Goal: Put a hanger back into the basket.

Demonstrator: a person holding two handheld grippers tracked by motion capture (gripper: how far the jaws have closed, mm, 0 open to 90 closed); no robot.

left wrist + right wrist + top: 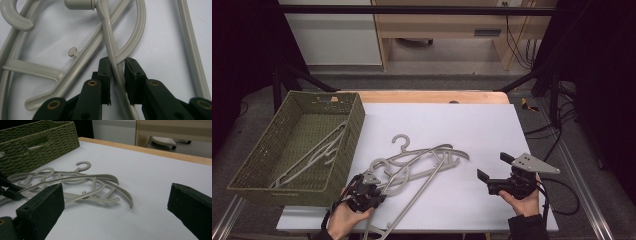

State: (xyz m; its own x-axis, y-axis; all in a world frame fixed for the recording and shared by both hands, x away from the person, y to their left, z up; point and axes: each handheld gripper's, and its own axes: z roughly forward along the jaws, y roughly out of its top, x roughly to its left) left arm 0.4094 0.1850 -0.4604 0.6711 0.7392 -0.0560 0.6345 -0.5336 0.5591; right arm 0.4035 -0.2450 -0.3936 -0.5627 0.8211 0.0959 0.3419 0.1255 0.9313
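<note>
The hangers [112,52] look like smooth grey plastic with a slight sheen. The basket [257,165] is coarse woven fibre, olive green and matt. The counter [492,125] has a smooth matt white top with a pale wood edge at the back. The left hand-held gripper [117,72] has matt black plastic jaws with brass-coloured rivets.

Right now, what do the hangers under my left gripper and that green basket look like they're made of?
Hangers: most likely moulded plastic, matt pale grey; rounded edges, one-piece hooks and a small moulded peg. The left gripper has one thin bar between its pads. Basket: woven cord or paper rope, possibly wicker, olive green; the braided weave shows in the right gripper view. One more hanger lies inside it.
</note>
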